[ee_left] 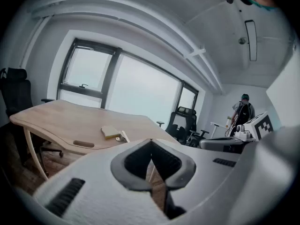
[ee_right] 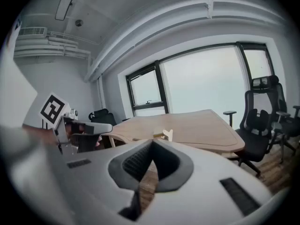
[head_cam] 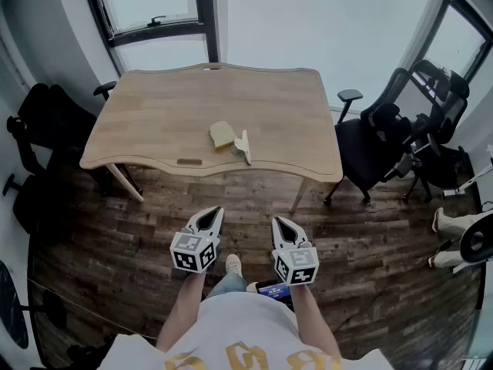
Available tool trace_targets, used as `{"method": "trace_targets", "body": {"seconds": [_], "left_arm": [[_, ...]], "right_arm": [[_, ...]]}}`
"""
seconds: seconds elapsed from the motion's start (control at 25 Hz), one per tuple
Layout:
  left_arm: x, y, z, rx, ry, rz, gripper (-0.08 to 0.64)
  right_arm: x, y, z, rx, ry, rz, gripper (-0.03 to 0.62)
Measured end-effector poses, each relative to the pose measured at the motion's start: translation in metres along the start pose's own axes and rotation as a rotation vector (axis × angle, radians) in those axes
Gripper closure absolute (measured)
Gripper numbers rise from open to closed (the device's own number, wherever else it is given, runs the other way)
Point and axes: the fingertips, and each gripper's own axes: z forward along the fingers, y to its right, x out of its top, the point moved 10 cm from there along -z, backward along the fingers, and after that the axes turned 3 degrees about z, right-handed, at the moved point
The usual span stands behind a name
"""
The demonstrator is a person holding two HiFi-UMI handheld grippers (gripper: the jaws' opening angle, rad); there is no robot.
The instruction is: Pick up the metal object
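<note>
A pale metal object lies on the wooden table, near its front edge and touching a yellowish block on its left. Both show small in the left gripper view, metal object beside block, and in the right gripper view as well. My left gripper and right gripper hang side by side over the floor, well short of the table. Each one has its jaws together with nothing between them.
Black office chairs stand right of the table, and another one stands at its left. Windows run behind the table. A person stands far off to the right. Dark wood floor lies between me and the table.
</note>
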Motion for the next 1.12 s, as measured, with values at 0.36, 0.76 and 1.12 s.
{"method": "trace_targets", "body": {"seconds": [0.36, 0.76, 1.12], "left_arm": [[-0.003, 0.002, -0.002, 0.016, -0.012, -0.01, 0.54], [0.0, 0.001, 0.007, 0.031, -0.001, -0.042, 0.54], [0.009, -0.021, 0.058, 0.021, -0.017, -0.056, 0.54]], "right_arm": [[-0.001, 0.004, -0.005, -0.001, -0.003, 0.007, 0.581], [-0.004, 0.018, -0.001, -0.006, -0.006, 0.06, 0.58], [0.006, 0.046, 0.046, -0.016, -0.027, 0.074, 0.581]]}}
